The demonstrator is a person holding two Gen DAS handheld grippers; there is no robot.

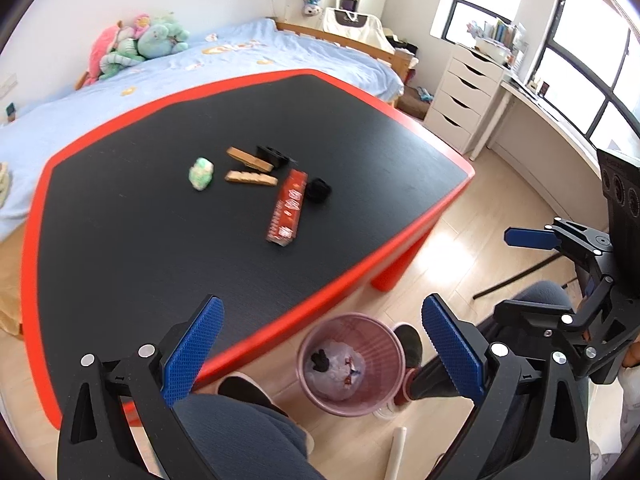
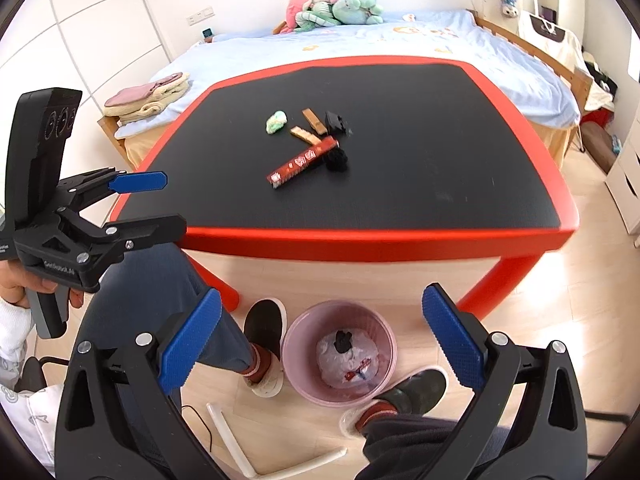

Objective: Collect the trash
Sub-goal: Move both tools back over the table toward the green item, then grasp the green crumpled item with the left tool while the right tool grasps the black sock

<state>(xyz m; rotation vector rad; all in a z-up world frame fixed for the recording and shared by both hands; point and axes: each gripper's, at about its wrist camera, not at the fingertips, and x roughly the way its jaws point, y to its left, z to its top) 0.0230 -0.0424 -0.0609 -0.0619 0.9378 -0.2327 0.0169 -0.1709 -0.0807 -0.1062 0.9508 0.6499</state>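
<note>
The left gripper (image 1: 322, 350) has its blue fingers (image 1: 192, 350) spread wide with nothing between them, hovering above the floor at the near edge of the table (image 1: 248, 360). The right gripper (image 2: 320, 338) is likewise wide apart and empty, hanging over the pink bin (image 2: 340, 360). The bin stands on the floor between the person's shoes, just in front of the table, and holds a white bag with a black scrap on it. On the table's black top lies the remaining trash in a loose cluster, well apart from both grippers: a long red wrapper (image 2: 303, 160), a black wad (image 2: 336, 160) touching its far end, two tan pieces (image 2: 310, 126), a black box (image 2: 335, 122) and a green-white crumple (image 2: 276, 122). A bed (image 2: 440, 44) with plush toys stands behind.
</note>
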